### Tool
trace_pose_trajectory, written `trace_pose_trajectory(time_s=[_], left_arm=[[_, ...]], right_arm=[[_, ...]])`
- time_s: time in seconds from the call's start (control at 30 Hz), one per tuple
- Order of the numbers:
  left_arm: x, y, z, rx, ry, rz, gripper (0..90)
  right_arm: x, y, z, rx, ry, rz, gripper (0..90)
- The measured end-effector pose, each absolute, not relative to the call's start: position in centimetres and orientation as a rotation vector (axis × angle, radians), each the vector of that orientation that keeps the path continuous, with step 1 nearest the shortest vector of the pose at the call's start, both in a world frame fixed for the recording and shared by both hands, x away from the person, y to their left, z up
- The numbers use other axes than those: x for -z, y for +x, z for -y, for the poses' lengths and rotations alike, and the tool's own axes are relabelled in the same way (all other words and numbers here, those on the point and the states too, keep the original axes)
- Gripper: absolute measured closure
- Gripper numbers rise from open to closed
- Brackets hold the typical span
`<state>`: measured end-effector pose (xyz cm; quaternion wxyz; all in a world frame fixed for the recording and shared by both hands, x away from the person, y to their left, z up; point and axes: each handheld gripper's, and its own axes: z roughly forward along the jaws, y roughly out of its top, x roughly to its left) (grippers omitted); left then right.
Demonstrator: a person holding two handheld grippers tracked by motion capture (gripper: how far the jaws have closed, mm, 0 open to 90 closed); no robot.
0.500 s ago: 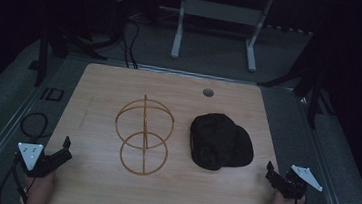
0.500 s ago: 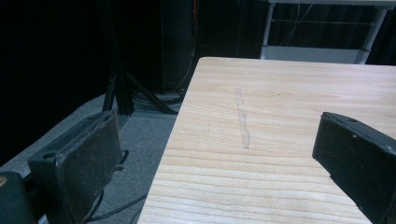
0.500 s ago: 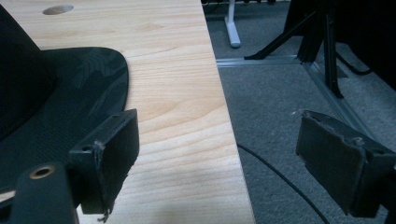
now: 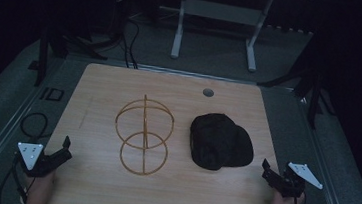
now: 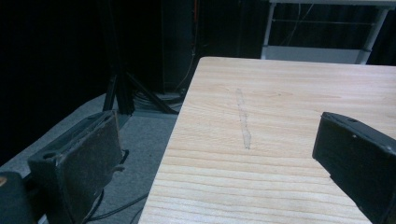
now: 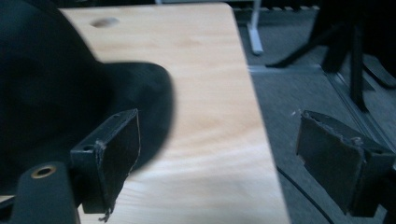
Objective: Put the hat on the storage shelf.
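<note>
1. A wooden worktop [image 4: 100, 89] carries two things near its middle: a wire stand [image 4: 143, 134] made of thin golden hoops, and a black cap [image 4: 219, 141] just to the right of it.
2. The wire stand is the nearest thing here to a container (an open cage of rings around an upright rod), and nothing sits inside it; the wood shows straight through the hoops.
3. The cap lies on the worktop with its crown towards the stand and its brim towards the right edge. It does not touch the stand.
4. The left hand-held gripper [image 4: 64, 151] hovers at the near left corner of the worktop, well apart from the stand. In the left gripper view its jaws stand spread wide, with bare wood and a faint pale streak [image 5: 243, 122] between them.
5. The right hand-held gripper [image 4: 266, 171] sits at the near right corner, close to the cap's brim but not touching it. In the right gripper view its jaws are spread wide with nothing between them, and the cap [image 6: 56, 93] lies ahead of the left-hand jaw.
6. A small round hole [image 4: 208, 92] marks the far edge of the worktop, beyond the cap.
7. On the floor behind the worktop stands a pale metal frame [image 4: 217, 15].
</note>
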<state>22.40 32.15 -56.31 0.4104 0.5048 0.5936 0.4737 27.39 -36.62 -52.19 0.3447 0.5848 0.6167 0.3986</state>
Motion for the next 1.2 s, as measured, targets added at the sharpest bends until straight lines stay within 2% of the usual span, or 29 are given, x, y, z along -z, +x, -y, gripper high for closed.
trace_pose_trajectory(time_s=[0.43,0.67,0.9,1.2], left_arm=[[56.3,22.4,-32.1,-1.198,1.275,-1.493,1.8],[56.3,22.4,-32.1,-1.197,1.281,-1.487,1.8],[56.3,22.4,-32.1,-1.188,1.282,-1.483,1.8],[56.3,22.4,-32.1,-1.177,1.289,-1.478,1.8]], right_arm=[[46.4,27.3,29.9,-1.241,1.320,-1.769,12.3],[44.7,27.7,26.3,-1.324,1.232,-1.823,11.0],[45.2,29.2,22.7,-1.261,1.140,-1.923,11.0],[47.8,30.9,19.7,-1.028,1.084,-1.954,10.6]])
